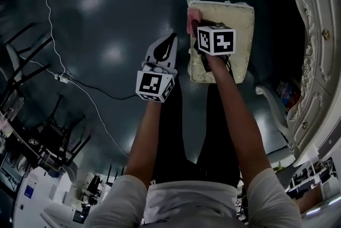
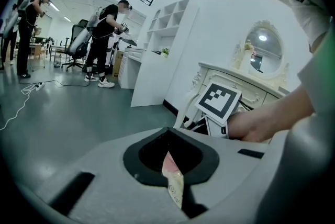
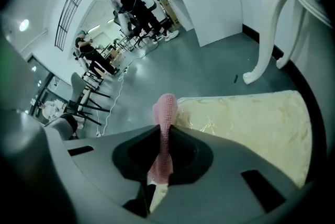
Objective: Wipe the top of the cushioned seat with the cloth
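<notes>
cushioned seat [image 1: 232,24], cream and square, sits on the dark glossy floor [image 1: 106,3]. white carved dressing table [image 1: 314,35] stands just right of the seat. right hand-held gripper [image 1: 195,27] is over the seat's left corner, the one farther from the person, with its jaws pinching the pink cloth [image 1: 192,18]. the cloth stands up between the jaws at the seat's left edge; can't tell if it touches the cushion. left hand-held gripper [image 1: 171,39] is off the seat, just left of it above the floor, jaws pressed together. there is a thin pale sliver at their seam; can't tell what it is.
</notes>
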